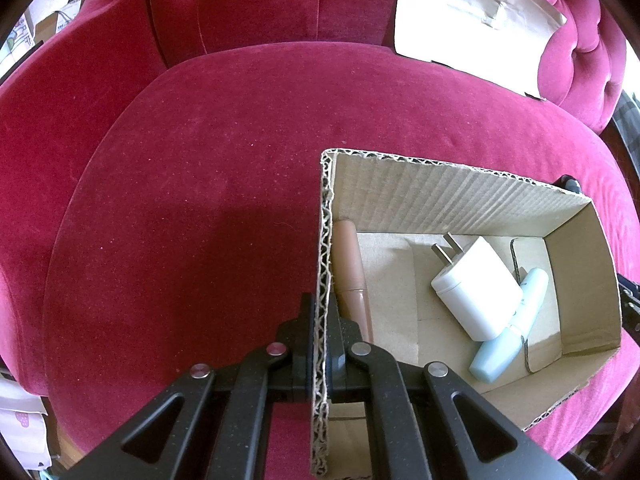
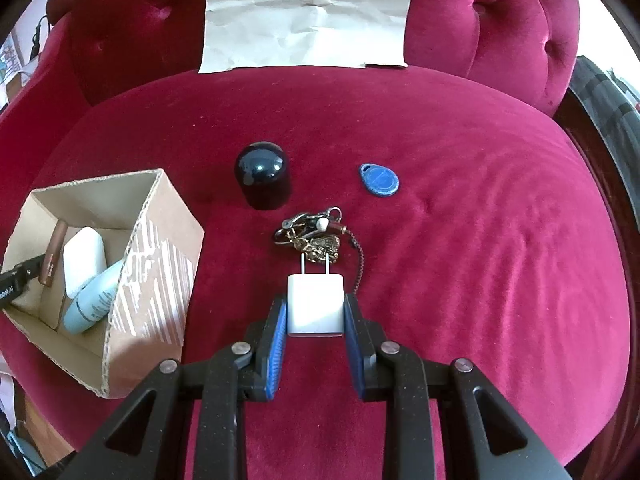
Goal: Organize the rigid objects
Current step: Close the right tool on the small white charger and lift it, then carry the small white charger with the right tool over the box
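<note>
With the left tool (image 1: pixel 320 344) clamped on the cardboard box (image 1: pixel 576 276) wall, the right tool (image 2: pixel 315 320) gripped a white charger (image 2: pixel 315 304) above the cushion's (image 2: pixel 480 220) near edge, apparently awaiting carriage leftward into the box.

My left tool (image 1: pixel 320 344) is clamped on the near left wall of the cardboard box (image 1: pixel 460 196), which sits on the red sofa cushion (image 1: pixel 200 180). Inside I see a white charger (image 1: pixel 476 288) leaning on a pale blue tube (image 1: pixel 508 332), and a tan tube (image 1: pixel 354 276) along the left wall.
</note>
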Action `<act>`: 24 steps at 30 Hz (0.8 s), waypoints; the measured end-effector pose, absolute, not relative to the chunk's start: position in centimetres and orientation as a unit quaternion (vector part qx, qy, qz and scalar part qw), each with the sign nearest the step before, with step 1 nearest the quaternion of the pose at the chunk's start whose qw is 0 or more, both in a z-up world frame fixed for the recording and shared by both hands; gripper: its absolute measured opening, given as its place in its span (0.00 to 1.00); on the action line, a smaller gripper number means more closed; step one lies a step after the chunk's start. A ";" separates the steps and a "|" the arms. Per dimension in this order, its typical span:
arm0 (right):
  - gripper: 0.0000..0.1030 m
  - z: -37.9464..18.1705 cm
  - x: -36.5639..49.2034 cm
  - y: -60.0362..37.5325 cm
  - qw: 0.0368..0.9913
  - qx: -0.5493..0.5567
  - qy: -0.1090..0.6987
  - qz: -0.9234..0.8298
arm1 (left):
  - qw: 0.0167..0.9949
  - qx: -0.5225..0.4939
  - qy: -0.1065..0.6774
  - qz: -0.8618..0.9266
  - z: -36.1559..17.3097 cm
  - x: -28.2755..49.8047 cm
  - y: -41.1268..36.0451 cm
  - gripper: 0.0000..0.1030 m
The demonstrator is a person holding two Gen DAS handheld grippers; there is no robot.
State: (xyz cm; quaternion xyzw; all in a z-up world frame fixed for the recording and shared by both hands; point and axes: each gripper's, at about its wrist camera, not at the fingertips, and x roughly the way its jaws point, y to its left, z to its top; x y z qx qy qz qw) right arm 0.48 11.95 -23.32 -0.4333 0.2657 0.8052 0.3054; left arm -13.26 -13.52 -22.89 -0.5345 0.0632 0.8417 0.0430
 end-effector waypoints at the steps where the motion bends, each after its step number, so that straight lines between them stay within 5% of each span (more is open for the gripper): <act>1: 0.27 -23.2 0.6 11.8 0.306 -0.434 0.268 0.804 | 0.043 -0.534 0.064 0.842 -22.9 -13.4 -13.5 0.03; 24: 0.27 -18.9 0.2 11.3 0.326 -0.435 0.281 0.791 | 0.044 -0.534 0.065 0.842 -22.8 -13.4 -13.8 0.03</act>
